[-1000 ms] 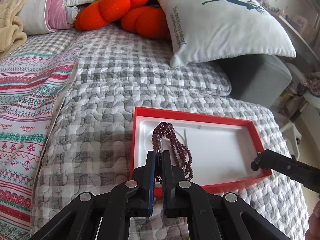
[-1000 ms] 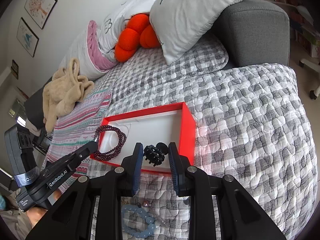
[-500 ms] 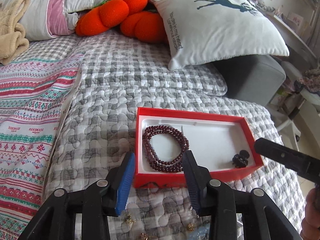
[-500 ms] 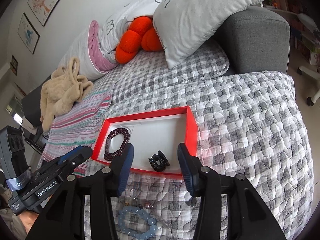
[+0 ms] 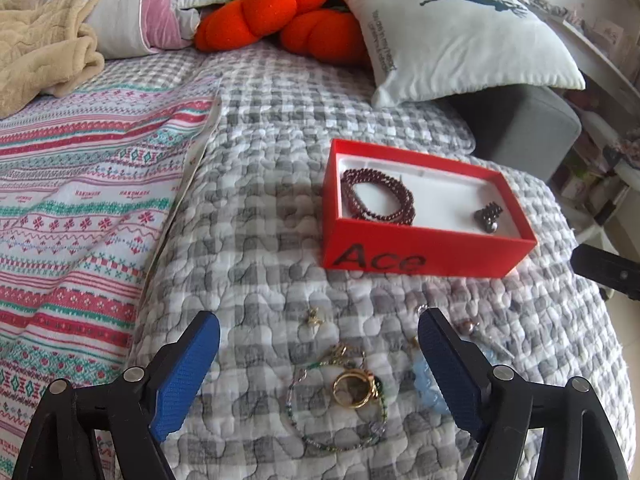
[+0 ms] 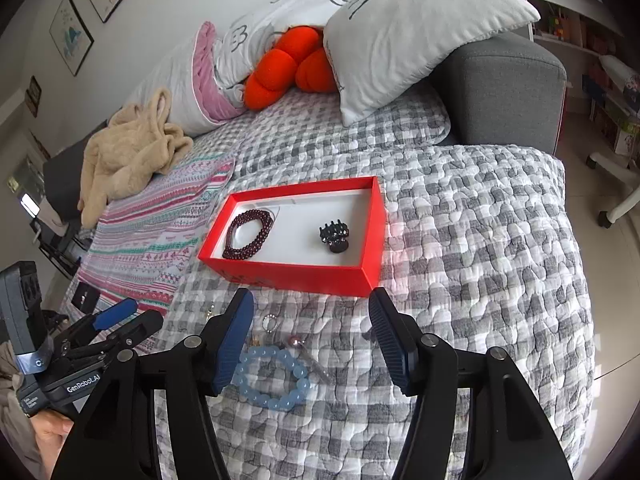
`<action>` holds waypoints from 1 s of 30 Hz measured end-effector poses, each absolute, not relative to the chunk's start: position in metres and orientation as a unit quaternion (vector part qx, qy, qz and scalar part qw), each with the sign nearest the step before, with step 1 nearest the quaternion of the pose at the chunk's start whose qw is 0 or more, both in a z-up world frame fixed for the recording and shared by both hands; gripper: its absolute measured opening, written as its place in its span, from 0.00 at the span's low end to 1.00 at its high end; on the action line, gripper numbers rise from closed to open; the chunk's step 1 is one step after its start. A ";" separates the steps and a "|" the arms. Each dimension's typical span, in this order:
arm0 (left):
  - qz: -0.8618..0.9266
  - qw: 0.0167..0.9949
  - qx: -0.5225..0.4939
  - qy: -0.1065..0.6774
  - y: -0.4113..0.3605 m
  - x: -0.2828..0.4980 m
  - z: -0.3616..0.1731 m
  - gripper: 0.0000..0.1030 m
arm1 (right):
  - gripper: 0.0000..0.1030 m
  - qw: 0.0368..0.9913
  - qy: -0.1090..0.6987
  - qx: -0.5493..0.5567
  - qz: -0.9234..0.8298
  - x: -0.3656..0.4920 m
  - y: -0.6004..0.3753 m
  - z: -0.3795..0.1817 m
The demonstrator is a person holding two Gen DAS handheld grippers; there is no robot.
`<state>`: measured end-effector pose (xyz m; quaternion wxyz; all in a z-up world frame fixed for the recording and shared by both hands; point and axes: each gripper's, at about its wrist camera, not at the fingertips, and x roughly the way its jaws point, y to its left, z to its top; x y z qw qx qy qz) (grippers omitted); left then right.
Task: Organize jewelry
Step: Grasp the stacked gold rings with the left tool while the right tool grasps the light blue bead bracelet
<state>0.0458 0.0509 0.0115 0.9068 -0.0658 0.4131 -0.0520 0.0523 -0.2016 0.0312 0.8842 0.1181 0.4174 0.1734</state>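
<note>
A red box (image 5: 424,258) (image 6: 304,272) lies on the grey checked quilt. In it are a dark red bead bracelet (image 5: 376,196) (image 6: 249,234) and a black hair claw (image 5: 489,218) (image 6: 335,236). In front of the box lie loose pieces: a gold ring (image 5: 354,390), a thin green bead chain (image 5: 340,446), a small gold earring (image 5: 313,317) and a pale blue bead bracelet (image 6: 276,378) (image 5: 426,384). My left gripper (image 5: 320,376) is open and empty above the ring and chain. My right gripper (image 6: 312,340) is open and empty above the blue bracelet.
A striped blanket (image 5: 80,200) covers the quilt to the left. A beige throw (image 6: 128,148), orange cushions (image 5: 280,4) and a white deer pillow (image 5: 464,32) lie behind the box. A grey sofa arm (image 6: 504,92) stands at the back right. The quilt's edge drops off at the right.
Both grippers opened and let go: the red bracelet and the black claw now lie in the box. Both grippers then drew back to over the loose pieces in front.
</note>
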 end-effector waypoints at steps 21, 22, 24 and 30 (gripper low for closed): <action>-0.123 0.906 0.011 0.405 0.050 -0.007 -0.027 0.85 | 0.66 0.872 0.468 0.014 0.144 0.008 -0.189 -0.040; -0.132 0.905 0.010 0.405 0.047 -0.007 -0.027 0.85 | 0.66 0.870 0.470 0.013 0.145 0.008 -0.187 -0.043; -0.146 0.903 0.004 0.404 0.043 -0.006 -0.026 0.84 | 0.66 0.871 0.470 0.004 0.145 0.008 -0.183 -0.045; -0.173 0.889 -0.030 0.424 0.035 0.006 -0.032 0.58 | 0.66 0.872 0.465 -0.015 0.151 0.005 -0.173 -0.046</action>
